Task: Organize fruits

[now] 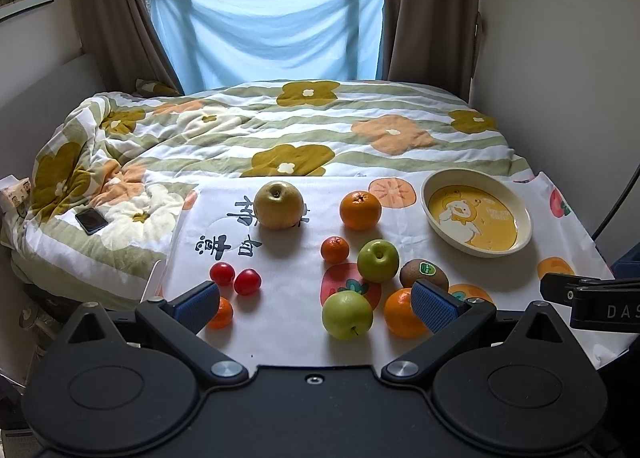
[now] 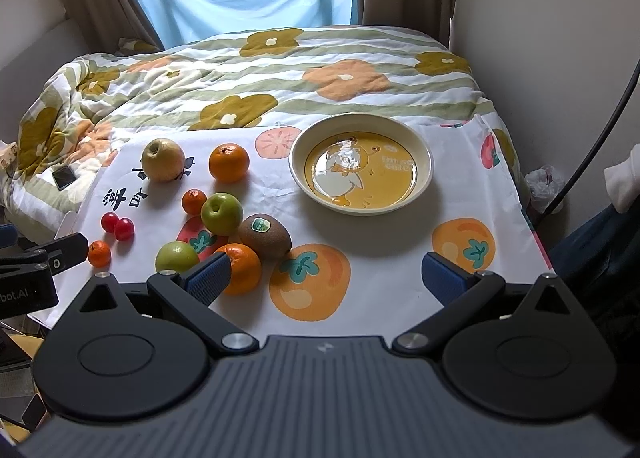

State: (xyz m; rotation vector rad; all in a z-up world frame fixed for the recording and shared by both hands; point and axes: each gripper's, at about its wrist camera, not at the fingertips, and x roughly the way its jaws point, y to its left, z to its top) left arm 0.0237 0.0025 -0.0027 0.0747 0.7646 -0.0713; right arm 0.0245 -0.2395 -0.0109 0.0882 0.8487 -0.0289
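Fruit lies on a white printed cloth (image 1: 280, 338): a yellow apple (image 1: 279, 205), a large orange (image 1: 360, 210), a small mandarin (image 1: 335, 249), two green apples (image 1: 378, 260) (image 1: 347, 314), a kiwi (image 1: 424, 275), another orange (image 1: 402, 313), two red tomatoes (image 1: 236, 278) and a small mandarin (image 1: 221, 313). A cream bowl with a duck print (image 1: 516, 214) stands empty at the right. My left gripper (image 1: 316, 308) is open and empty over the near fruit. My right gripper (image 2: 326, 278) is open and empty, near the orange (image 2: 240, 268), in front of the bowl (image 2: 300, 174).
The cloth lies on a table against a bed with a flowered duvet (image 1: 280, 130). A phone (image 1: 91, 221) lies on the duvet at the left. Walls stand close at both sides, and a cable (image 2: 592, 146) hangs at the right.
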